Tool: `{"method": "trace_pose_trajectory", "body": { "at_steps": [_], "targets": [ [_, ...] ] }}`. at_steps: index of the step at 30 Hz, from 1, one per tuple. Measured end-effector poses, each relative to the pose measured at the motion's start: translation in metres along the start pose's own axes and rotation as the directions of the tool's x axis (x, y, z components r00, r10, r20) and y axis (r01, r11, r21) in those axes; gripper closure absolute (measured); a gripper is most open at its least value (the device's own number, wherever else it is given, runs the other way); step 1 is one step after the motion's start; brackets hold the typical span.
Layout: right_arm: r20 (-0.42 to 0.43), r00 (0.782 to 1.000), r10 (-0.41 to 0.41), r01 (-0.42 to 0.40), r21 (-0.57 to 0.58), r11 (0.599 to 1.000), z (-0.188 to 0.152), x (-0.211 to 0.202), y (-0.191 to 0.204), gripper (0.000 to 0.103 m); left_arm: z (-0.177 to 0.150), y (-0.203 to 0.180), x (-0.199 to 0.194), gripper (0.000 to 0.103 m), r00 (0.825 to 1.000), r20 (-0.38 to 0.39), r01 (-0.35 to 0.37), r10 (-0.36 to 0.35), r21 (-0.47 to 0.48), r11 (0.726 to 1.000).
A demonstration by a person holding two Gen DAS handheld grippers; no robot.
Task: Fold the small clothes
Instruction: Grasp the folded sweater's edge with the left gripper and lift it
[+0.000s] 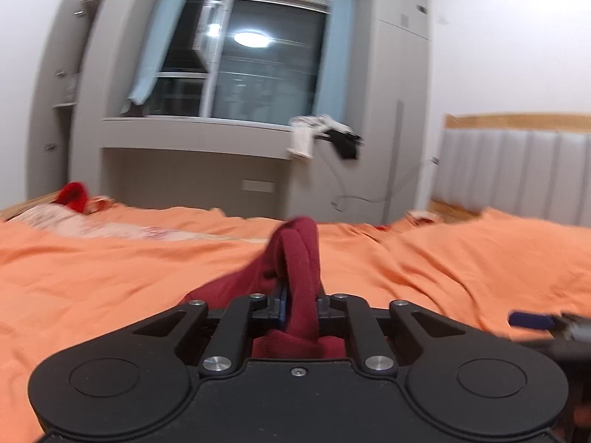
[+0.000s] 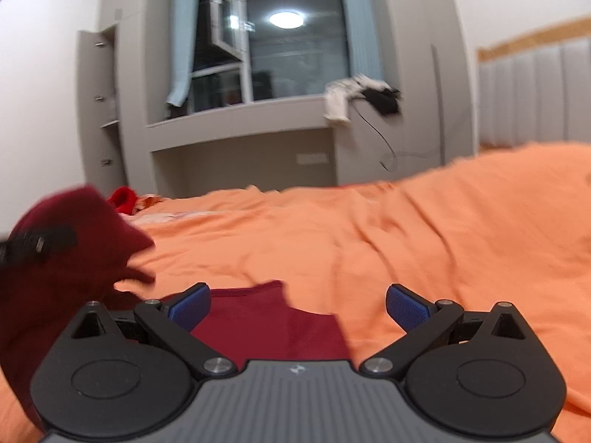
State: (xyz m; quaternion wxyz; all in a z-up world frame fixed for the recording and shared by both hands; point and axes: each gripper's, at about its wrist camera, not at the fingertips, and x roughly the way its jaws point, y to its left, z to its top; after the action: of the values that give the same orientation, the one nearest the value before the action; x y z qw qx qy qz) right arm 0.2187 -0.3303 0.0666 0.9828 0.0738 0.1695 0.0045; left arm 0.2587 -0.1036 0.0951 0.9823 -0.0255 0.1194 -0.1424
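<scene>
One wide orange bedspread (image 2: 406, 229) fills the lower half of both views, rumpled, with a grey window wall (image 1: 402, 110) rising behind it at twelve o'clock. On the sill at one o'clock hangs a heap of white and black clothes (image 1: 325, 134). A dark red garment (image 2: 273, 317) lies on the spread, one end bunched up. The left gripper (image 1: 300, 295) is clamped tight on that raised fold. The right gripper (image 2: 297, 304) hovers over the flat part, its blue pads (image 2: 406, 304) spread wide, touching nothing.
</scene>
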Motion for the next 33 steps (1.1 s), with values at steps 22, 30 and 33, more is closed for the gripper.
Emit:
{"method": "trace_pose_trajectory", "body": {
  "at_steps": [22, 30, 33],
  "targets": [
    [-0.091, 0.897, 0.433, -0.335, 0.502, 0.797, -0.023, 0.038, -0.078, 0.0, -0.078, -0.062, -0.008, 0.02, 0.975, -0.148, 0.205, -0.169, 0.275, 0.939],
    [-0.039, 0.837, 0.545, -0.469, 0.461, 0.753, -0.019, 0.054, -0.047, 0.0, -0.085, -0.063, -0.038, 0.008, 0.984, -0.105, 0.174, -0.14, 0.505, 0.845],
    [-0.114, 0.78, 0.616, -0.501, 0.476, 0.722, -0.024, 0.076, -0.041, 0.0, -0.09, -0.059, -0.039, 0.008, 0.985, -0.11, 0.172, -0.133, 0.537, 0.826]
  ]
}}
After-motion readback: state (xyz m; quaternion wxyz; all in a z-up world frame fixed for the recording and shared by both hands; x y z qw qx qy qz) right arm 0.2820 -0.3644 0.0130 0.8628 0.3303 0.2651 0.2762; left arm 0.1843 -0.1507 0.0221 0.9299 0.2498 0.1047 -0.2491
